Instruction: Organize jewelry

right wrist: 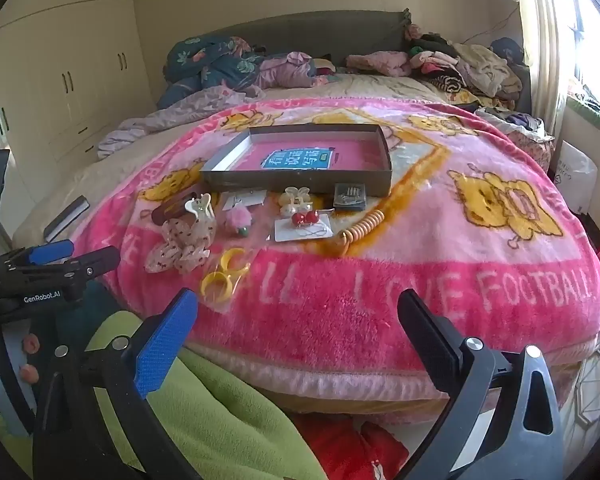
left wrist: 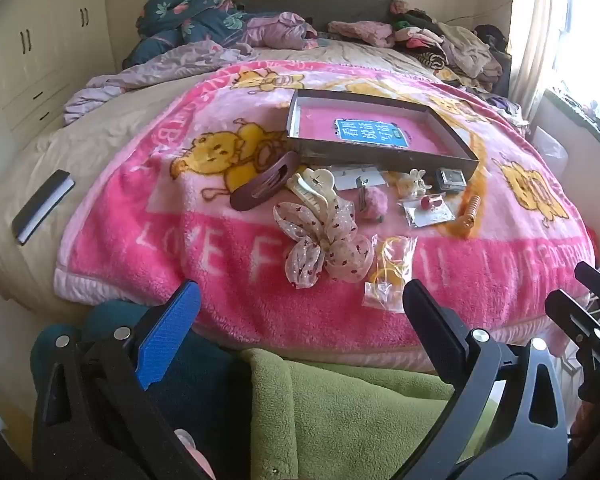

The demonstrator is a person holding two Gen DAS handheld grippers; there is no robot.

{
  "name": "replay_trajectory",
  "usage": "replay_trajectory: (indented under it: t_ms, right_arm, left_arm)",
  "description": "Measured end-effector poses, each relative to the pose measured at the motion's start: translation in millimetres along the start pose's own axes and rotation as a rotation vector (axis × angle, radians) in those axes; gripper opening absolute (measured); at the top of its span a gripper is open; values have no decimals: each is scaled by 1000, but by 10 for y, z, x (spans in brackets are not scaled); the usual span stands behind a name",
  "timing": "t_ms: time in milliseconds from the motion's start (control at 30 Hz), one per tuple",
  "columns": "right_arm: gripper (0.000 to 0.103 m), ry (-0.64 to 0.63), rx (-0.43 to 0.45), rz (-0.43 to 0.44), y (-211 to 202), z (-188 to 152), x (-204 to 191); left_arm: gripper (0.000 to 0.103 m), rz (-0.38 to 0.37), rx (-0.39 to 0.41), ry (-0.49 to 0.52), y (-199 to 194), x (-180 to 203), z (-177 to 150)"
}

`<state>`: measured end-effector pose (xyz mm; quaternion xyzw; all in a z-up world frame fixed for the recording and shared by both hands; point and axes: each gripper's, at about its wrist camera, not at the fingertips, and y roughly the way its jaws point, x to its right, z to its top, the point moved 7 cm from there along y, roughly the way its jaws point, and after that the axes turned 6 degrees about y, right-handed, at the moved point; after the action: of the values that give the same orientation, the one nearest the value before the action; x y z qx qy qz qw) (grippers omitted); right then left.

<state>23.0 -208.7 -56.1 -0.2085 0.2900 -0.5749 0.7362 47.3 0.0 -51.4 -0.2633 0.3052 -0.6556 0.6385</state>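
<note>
Clearly both grippers [left wrist: 300,304] [right wrist: 298,312] gape — short of blanket [right wrist: 380,312] edge.

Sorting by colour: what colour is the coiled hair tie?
Orange coiled hair tie, clearest in the right wrist view.

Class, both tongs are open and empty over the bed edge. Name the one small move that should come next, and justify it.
Probably ease the left tongs forward to the spotted bow: it lies nearest, and the tray behind holds no jewelry yet.
</note>
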Motion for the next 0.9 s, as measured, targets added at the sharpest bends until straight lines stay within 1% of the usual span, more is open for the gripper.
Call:
replay_trajectory:
  t_ms: [33, 900]
  right_arm:
    - [97, -6, -14, -8, 10, -9, 1]
    - [97, 0, 2, 0, -29, 12, -5]
  left_arm:
    - [93, 0, -2, 0, 2, 0, -2]
    - [93, 3, 1, 2, 2, -1, 2]
